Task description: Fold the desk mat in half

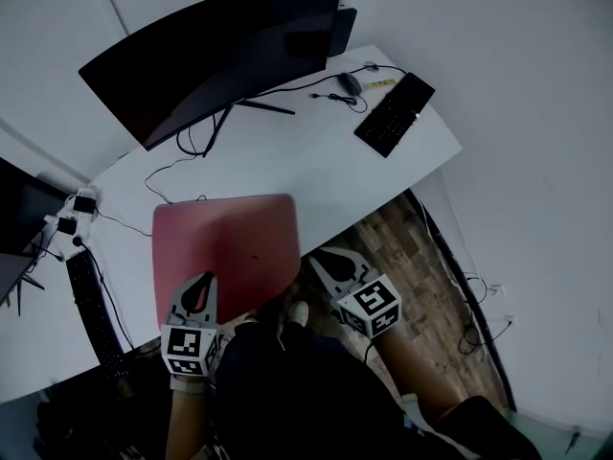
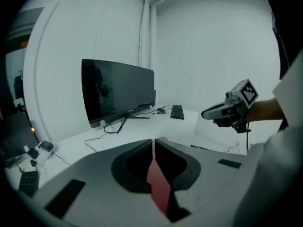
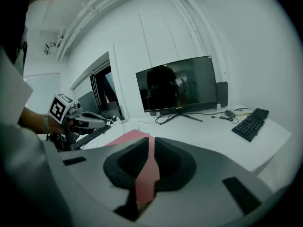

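A pink desk mat lies on the white desk, in front of the monitor. My left gripper is shut on the mat's near left corner, at the desk's front edge. My right gripper is shut on the near right corner. In the left gripper view a pink strip of mat is pinched between the closed jaws of the left gripper, and the right gripper shows off to the right. In the right gripper view the mat is likewise clamped in the right gripper.
A curved black monitor stands at the back of the desk with cables under it. A black keyboard and a mouse lie at the far right corner. Another keyboard lies at the left. Wooden floor shows beyond the desk's right edge.
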{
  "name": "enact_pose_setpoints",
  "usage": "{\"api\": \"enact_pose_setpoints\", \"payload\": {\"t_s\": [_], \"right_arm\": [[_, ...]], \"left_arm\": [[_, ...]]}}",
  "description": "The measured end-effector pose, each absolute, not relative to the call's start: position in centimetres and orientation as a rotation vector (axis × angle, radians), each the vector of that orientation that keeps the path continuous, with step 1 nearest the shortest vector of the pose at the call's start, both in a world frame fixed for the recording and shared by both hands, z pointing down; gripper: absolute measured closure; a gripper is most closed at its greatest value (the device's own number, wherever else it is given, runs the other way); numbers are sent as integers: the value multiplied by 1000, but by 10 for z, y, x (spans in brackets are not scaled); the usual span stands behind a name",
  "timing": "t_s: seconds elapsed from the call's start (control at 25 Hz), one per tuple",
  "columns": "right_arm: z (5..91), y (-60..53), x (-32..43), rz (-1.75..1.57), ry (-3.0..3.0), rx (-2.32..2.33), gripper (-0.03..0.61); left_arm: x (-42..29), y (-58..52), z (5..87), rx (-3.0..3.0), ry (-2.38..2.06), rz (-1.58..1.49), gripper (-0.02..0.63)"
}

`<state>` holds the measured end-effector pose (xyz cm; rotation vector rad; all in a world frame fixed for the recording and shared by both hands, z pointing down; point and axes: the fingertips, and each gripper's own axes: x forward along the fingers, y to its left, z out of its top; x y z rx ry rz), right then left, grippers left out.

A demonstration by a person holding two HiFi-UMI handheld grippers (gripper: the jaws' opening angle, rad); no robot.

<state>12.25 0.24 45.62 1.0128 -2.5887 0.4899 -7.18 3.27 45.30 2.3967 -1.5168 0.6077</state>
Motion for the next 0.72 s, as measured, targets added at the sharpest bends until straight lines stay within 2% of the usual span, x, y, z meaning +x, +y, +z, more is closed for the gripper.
{"api": "enact_pose_setpoints", "payload": {"t_s": [0.36,0.56,0.72], "right_arm": [[484,-72,100,526,-2541,982,551],[507,-102,86,548,-2474,981,521],[525,-123,69,556,-2415,977,496]], "left_arm": [[-111,-11,485,2280,-1536,703,603],[-148,-42,506,2232,-1524,696,599],[-184,-68,525,2186,-1514,717,569]]}}
